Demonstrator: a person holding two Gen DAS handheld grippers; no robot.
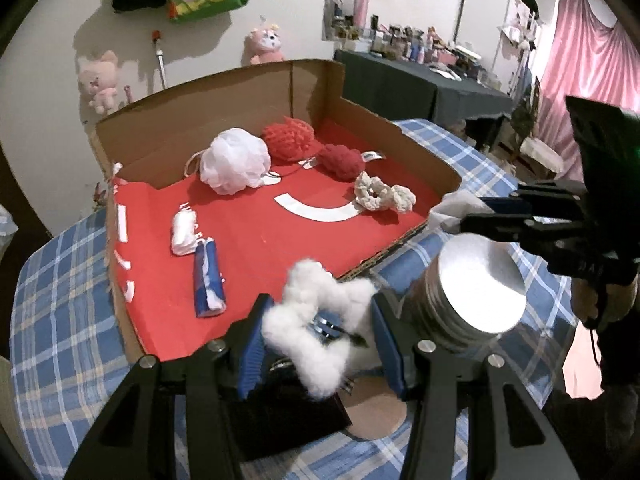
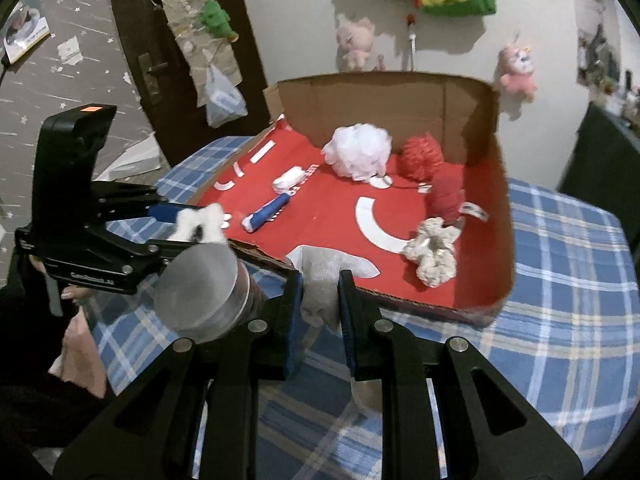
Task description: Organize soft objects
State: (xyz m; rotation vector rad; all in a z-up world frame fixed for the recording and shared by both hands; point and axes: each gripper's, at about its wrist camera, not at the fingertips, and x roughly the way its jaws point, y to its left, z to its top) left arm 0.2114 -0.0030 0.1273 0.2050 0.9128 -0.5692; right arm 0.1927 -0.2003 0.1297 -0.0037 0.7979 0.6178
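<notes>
Left gripper (image 1: 320,328) clamps a white fluffy scrunchie (image 1: 320,320); right gripper (image 2: 319,292) pinches a white cloth (image 2: 320,276) at the cardboard box's (image 2: 460,96) near edge. Inside lie, left to right, a white roll (image 1: 184,232), blue-white roll (image 1: 208,280), white pouf (image 1: 234,160), two red poufs (image 1: 288,138), and a cream scrunchie (image 1: 380,194). A metal tin (image 1: 476,288) stands between the grippers. Only the right view shows the door (image 2: 160,60).
</notes>
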